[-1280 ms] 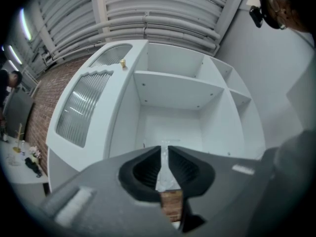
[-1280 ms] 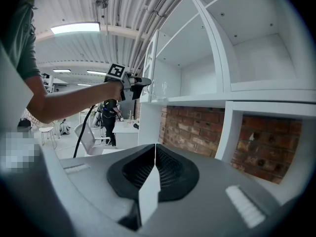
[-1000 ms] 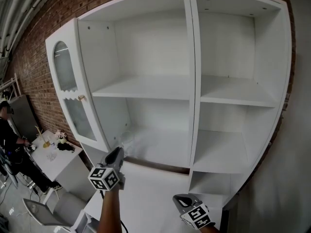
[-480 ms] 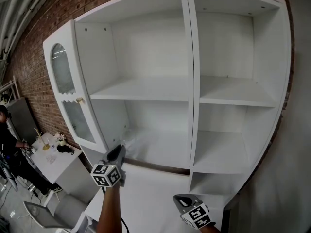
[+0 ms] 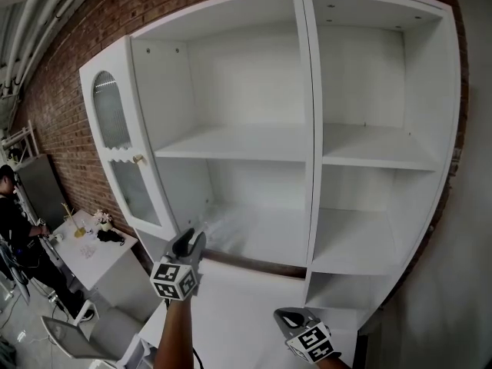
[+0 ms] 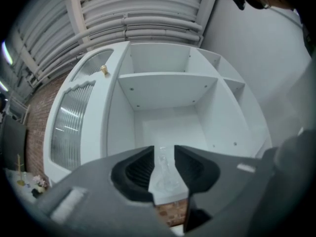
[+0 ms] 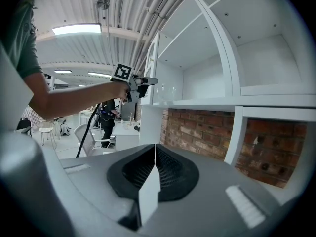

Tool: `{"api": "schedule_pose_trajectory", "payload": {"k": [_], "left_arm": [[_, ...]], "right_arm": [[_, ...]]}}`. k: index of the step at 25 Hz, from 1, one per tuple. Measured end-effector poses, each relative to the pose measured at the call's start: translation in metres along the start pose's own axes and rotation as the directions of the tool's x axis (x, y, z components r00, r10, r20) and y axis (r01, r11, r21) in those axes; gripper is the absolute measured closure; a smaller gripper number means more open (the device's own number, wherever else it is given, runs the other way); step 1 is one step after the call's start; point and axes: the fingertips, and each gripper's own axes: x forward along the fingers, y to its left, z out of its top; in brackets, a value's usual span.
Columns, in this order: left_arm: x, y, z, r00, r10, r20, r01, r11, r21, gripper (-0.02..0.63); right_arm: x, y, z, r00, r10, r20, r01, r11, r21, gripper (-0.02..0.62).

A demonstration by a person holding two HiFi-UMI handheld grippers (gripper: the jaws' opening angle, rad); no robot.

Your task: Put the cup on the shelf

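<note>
The step in hand seems to be the release. The cup [image 6: 164, 174], made of clear glass, stands upright on the lower shelf [image 5: 265, 235] of the white cabinet, directly in front of the left hand-held gripper [image 5: 194, 241] and in the gap between its two jaws. These jaws have just been opening. In the left gripper view the pads stand apart from the glass on both sides, so I judge that the cup is not gripped and rests on the shelf by itself. In the right gripper view the cup appears just beyond the tips of the left hand-held gripper, near the front edge of the shelf. The right hand-held gripper [image 5: 290, 315] hangs lower and to the right of the left one, well apart from the cup, with its jaws closed together on nothing. The task looks almost complete. The next move calls for a straight pull back of the left hand-held gripper along its own line, away from the shelf and without sideways drift, because a thin glass touched by a jaw could easily tip or slide toward the edge.
</note>
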Motion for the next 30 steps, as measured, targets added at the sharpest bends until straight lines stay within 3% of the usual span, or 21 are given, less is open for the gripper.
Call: {"api": "schedule_pose_trajectory", "payload": {"k": [9, 19, 30], "left_arm": [[-0.044, -0.004, -0.002, 0.999, 0.015, -0.035, -0.013, 0.998, 0.056, 0.502], [-0.103, -0.008, -0.012, 0.998, 0.037, -0.046, -0.033, 0.996, 0.082, 0.603], [-0.165, -0.031, -0.03, 0.996, 0.026, -0.088, -0.013, 0.989, 0.144, 0.604]], "right_arm": [[0.004, 0.021, 0.016, 0.999, 0.028, 0.036, -0.028, 0.999, -0.015, 0.586], [0.007, 0.04, 0.046, 0.992, 0.034, 0.118, -0.029, 0.998, -0.05, 0.589], [0.006, 0.064, 0.071, 0.985, 0.066, 0.161, -0.048, 0.993, -0.109, 0.589]]}}
